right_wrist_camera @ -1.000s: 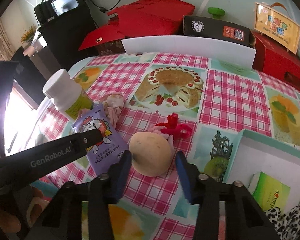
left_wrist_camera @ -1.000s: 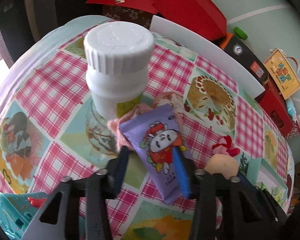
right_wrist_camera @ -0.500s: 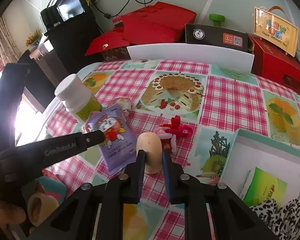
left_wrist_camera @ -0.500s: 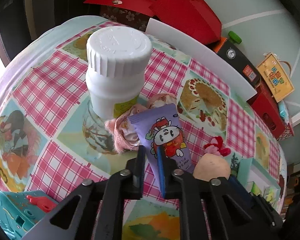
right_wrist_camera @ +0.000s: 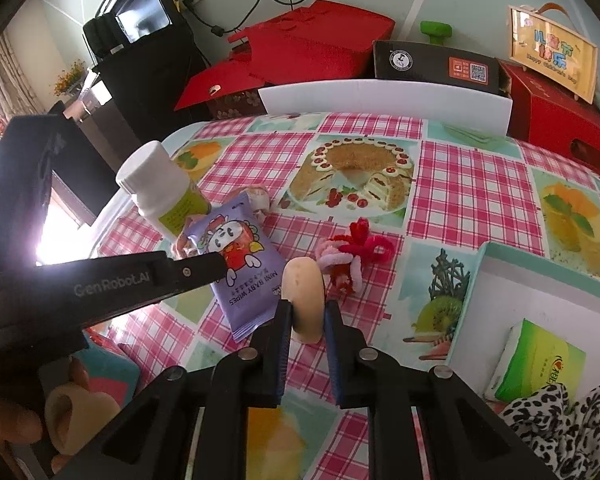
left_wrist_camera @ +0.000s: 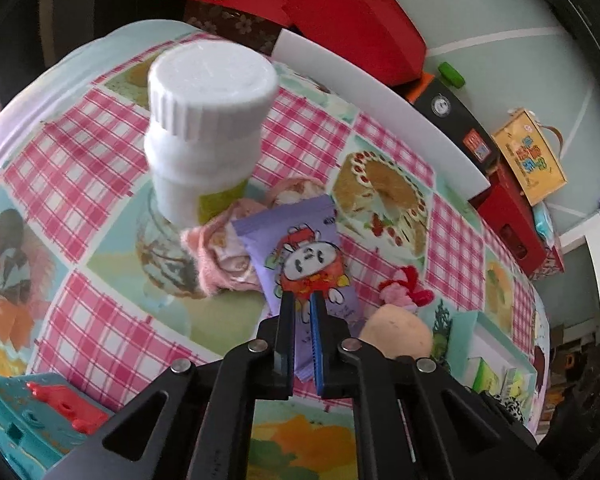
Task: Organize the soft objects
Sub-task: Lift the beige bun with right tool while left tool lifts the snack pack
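My left hand-held gripper [left_wrist_camera: 302, 300] is clamped on the near end of the purple wipes pack [left_wrist_camera: 300, 252], light and crinkly. My right hand-held gripper [right_wrist_camera: 305, 308] squeezes the squashy tan bun [right_wrist_camera: 303, 292] near the worktop's [right_wrist_camera: 460, 184] middle.

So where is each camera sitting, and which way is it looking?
Left wrist: sits on the left claw, looking down its fingers at the purple wipes pack it pinches; the white bottle stands behind.
Right wrist: sits on the right claw, looking down at the beige squishy lump it squeezes; the left claw and a hand show at left.
Both see the wipes pack, bottle, lump and checked tablecloth.
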{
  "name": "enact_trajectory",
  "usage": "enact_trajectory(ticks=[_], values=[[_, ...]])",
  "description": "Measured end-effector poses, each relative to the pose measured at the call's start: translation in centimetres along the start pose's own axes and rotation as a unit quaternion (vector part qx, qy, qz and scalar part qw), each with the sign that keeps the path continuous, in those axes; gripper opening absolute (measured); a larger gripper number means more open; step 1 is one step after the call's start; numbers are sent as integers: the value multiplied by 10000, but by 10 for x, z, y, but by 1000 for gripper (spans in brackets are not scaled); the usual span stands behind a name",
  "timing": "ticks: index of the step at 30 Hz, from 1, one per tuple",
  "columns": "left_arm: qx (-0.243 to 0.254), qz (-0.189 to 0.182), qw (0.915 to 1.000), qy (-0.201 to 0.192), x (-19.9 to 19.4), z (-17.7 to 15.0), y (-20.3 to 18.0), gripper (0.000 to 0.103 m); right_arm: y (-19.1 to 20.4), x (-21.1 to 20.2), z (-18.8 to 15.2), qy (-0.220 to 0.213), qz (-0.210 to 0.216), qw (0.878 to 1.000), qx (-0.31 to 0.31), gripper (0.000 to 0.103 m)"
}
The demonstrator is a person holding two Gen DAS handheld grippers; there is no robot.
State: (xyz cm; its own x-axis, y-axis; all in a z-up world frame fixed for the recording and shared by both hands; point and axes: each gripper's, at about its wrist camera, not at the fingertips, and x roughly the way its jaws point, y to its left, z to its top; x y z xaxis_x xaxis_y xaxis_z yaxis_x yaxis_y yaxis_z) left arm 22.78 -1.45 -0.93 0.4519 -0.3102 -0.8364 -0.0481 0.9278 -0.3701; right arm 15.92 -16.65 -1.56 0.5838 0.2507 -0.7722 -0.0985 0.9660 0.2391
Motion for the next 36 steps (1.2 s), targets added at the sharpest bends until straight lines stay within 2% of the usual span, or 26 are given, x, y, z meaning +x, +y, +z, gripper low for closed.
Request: enact_trajectory(ticks=[5,7,9,11,12,18,26,30,36], values=[[129,141,9998,-39,0,0,-2,7,-1,2,-1,20,18,10000,13,18],[149,188,9997,-20,2,0,-2,11,-2,1,-1,21,22,10000,18,18],[131,295,9995,6,4,0,0,26,-3,1,-1,18,30,10000,41,18],[150,379,9992,38,8,0,0,35,-4,2,-1,27,28,10000,60,18],[155,360,9992,42,8,-1,0,35,-4,2,-1,28,29,10000,61,18],[109,-111,9997,209,19,-4,-6,35,-4,3,-1,41,35,10000,81,18],[49,-349,9992,195,29,-8,-10,35,-6,5,-2,58,34,9999,98,18],[87,-313,9993,179,32,-9,-13,16,-7,6,-2,75,37,9999,140,18],[165,-420,9990,58,24,-8,-14,10,-8,6,-2,74,51,9998,150,18]])
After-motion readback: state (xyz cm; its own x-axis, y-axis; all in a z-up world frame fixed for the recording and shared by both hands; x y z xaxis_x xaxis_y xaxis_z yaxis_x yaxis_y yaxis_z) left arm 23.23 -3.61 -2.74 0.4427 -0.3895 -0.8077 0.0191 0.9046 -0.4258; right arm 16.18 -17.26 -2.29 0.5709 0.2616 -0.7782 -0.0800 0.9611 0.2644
